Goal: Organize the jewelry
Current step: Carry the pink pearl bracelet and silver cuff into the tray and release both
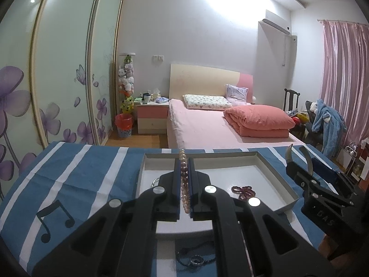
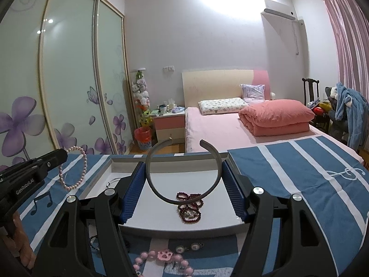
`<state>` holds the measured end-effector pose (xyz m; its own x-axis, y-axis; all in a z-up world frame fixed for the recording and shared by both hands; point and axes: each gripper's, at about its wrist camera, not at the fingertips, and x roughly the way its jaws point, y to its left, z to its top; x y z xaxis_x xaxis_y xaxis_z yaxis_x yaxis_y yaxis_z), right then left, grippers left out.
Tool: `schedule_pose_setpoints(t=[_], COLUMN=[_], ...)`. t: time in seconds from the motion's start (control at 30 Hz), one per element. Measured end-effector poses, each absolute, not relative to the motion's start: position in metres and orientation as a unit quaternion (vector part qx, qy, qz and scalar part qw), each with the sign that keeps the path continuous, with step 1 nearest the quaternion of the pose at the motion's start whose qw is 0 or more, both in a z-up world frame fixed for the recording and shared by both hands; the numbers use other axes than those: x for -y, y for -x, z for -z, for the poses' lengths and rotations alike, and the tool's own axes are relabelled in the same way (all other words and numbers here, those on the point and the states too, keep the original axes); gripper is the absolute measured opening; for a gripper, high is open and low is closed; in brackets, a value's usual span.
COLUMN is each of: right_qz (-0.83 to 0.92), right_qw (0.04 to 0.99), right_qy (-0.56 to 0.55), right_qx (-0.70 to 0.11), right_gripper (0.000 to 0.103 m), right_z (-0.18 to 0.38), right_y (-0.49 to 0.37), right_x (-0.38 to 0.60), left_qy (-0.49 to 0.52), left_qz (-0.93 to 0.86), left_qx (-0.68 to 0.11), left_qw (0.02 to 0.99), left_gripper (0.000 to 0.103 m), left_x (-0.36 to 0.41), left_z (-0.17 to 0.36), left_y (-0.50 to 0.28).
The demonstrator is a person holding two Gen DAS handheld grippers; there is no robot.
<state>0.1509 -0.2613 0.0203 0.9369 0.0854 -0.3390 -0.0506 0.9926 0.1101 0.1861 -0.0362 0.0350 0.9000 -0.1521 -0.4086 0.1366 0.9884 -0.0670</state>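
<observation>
- While clamped tight between the blue pads of the left gripper, pink pearl bracelet stands on edge, its top loop poking out past the fingertips, its lower part running back between the pads.
- From the right wrist view, same pearl bracelet hangs as a full ring off the left gripper's tip, above the striped blue cloth, left of the white tray.
- Grey open cuff bangle gripped across its width in the right gripper, jaws spread about halfway, pads pressing its two outer sides, open gap facing away towards the bed.
- Held over the tray, above a dark red bead bracelet lying on the tray floor.
- Thin silver ring-like piece at the tray's left side, partly hidden.
- Pink bead string and small round charms on the cloth, near side of the tray.
</observation>
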Motion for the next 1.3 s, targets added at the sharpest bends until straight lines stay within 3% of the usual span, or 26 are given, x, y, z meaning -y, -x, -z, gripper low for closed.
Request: schedule_pose_setpoints(t=[0.83, 1.03, 1.3], right_qz=[-0.054, -0.052, -0.044], right_qw=[0.947, 0.947, 0.951], right_qy=[-0.059, -0.057, -0.074], right_qx=[-0.311, -0.311, -0.299], right_gripper=[0.067, 0.074, 0.074], right_z=[0.020, 0.019, 0.012], right_y=[-0.223, -0.220, -0.213], right_x=[0.260, 0.262, 0.274], left_qy=[0.026, 0.035, 0.049], left_qz=[0.080, 0.074, 0.058], left_qx=[-0.281, -0.285, -0.274], left_qw=[0.956, 0.955, 0.959], left_gripper=[0.007, 0.020, 0.020], left_x=[0.045, 0.037, 0.019], left_z=[0.009, 0.011, 0.001], left_y=[-0.253, -0.254, -0.247])
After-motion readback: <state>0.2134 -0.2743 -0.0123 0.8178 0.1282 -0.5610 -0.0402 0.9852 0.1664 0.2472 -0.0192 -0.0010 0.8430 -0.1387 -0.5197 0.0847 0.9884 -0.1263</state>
